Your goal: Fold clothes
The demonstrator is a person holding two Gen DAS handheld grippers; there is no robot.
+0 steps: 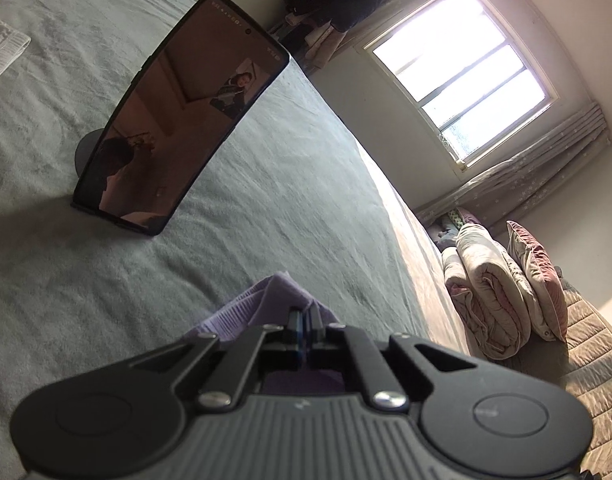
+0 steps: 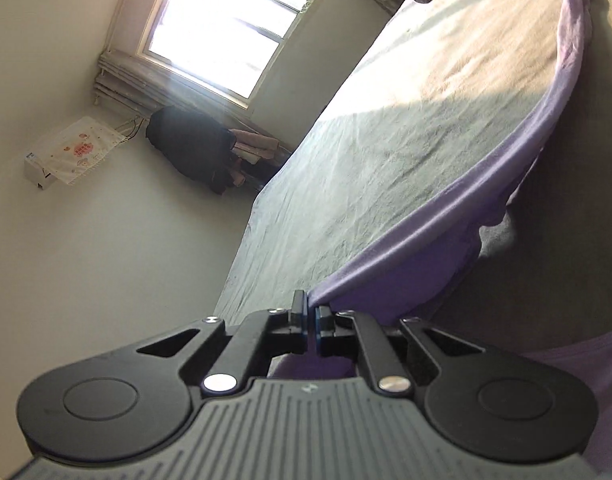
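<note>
Both tools clamp the soft lilac knit garment (image 2: 446, 216) – left tool (image 1: 303, 316), right tool (image 2: 310, 312) – its hem taut above the wrinkled grey-green bed sheet (image 1: 265, 200).

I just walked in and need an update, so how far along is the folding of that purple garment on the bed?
Early. Done: both tools have hold of the purple garment; the left tool is shut on a bunched corner, the right tool on an edge. In hand: that edge is lifted off the bed and hangs stretched. Left: no fold shows yet, so every fold and the final laying flat.
</note>
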